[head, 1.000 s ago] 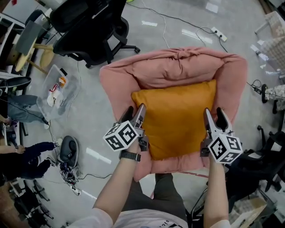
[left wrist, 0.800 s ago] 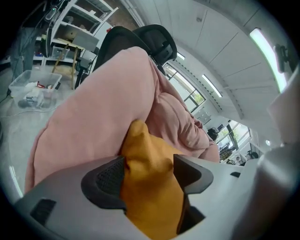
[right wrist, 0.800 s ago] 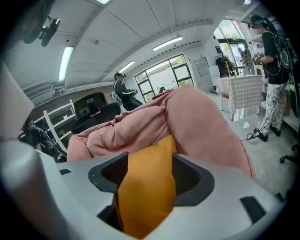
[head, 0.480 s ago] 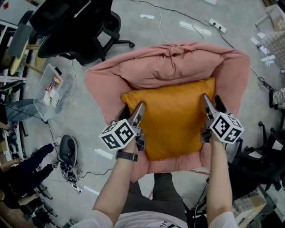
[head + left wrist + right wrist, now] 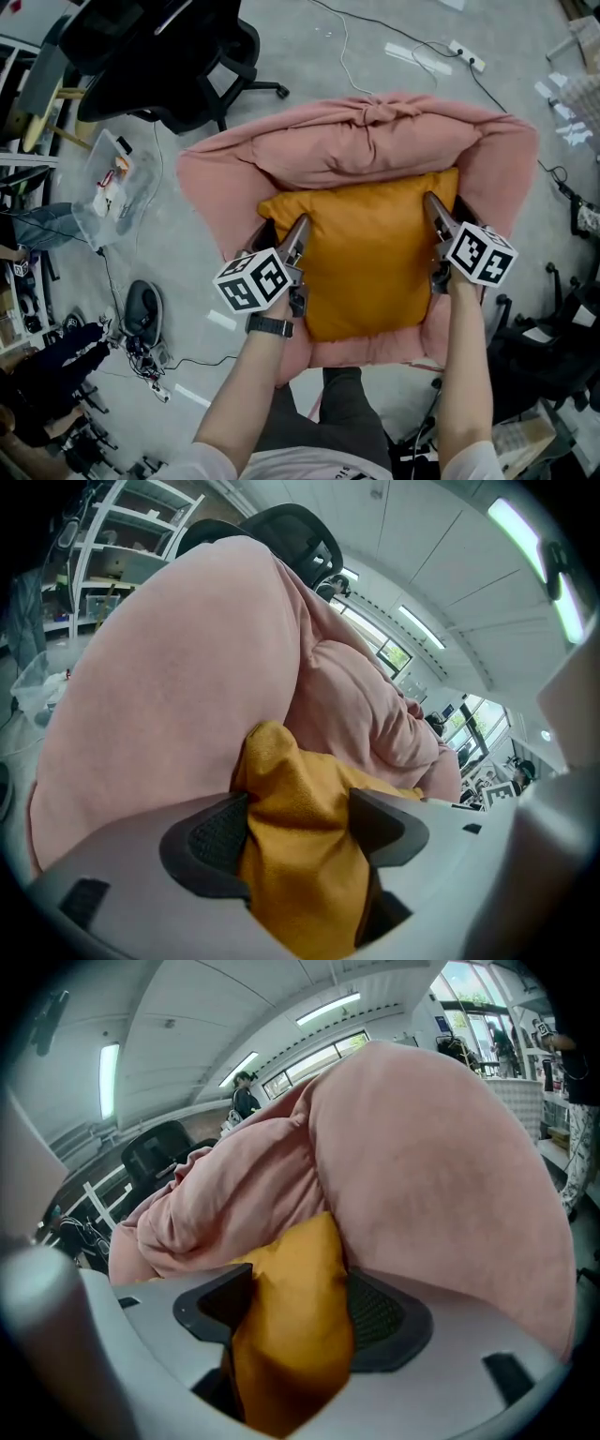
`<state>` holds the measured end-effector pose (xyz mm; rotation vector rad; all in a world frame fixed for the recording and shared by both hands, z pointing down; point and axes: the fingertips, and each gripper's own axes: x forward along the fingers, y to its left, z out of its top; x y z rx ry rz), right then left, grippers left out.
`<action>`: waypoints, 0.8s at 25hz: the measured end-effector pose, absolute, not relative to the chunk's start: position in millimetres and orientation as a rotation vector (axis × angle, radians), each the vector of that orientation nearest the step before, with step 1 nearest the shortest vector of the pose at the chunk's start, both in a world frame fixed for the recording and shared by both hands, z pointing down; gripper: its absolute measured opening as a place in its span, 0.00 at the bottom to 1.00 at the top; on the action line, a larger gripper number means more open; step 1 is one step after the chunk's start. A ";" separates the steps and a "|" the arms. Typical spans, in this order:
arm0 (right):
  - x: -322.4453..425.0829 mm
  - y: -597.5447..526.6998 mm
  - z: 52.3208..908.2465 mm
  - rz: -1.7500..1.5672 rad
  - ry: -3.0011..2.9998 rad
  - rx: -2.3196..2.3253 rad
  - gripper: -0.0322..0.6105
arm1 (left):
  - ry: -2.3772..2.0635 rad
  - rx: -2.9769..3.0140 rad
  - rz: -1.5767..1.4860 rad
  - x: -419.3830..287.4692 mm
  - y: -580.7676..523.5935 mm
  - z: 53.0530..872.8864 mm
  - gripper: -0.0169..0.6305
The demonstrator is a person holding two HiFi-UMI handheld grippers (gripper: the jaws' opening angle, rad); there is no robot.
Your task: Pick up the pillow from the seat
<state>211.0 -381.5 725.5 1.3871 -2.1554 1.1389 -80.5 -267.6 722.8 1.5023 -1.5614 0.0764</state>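
One orange pillow (image 5: 370, 253) on one pink seat (image 5: 366, 150); two tools, the left tool (image 5: 283, 234) and the right tool (image 5: 445, 217), jaws just opened wide with pillow cloth between; one black office chair (image 5: 159, 56), one clear bin (image 5: 112, 183), one power strip (image 5: 466, 56).

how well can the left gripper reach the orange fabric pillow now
Likely yes: the left gripper, jaws just opened wide, straddles the orange fabric pillow edge; the pink padded seat only flanks it.
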 end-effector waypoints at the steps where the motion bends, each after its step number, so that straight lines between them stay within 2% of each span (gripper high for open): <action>1: 210.3 -382.6 726.5 1.137 -2.153 1.372 0.53 | -1.558 1.503 0.086 -80.0 -269.0 723.9 0.55; 3: 208.5 -382.4 728.3 1.132 -2.146 1.342 0.52 | -1.548 1.499 0.093 -79.5 -270.2 725.8 0.54; 4: 207.1 -380.8 729.2 1.119 -2.143 1.329 0.48 | -1.542 1.499 0.093 -78.9 -269.8 726.5 0.54; 6: 203.3 -375.8 730.9 1.064 -2.141 1.309 0.38 | -1.530 1.503 0.092 -76.5 -268.1 726.5 0.47; 11: 199.6 -362.9 725.8 0.918 -2.166 1.275 0.26 | -1.520 1.548 0.135 -70.9 -262.7 720.8 0.34; 20: 204.2 -338.4 700.1 0.770 -2.220 1.323 0.19 | -1.507 1.643 0.142 -61.3 -245.8 697.9 0.22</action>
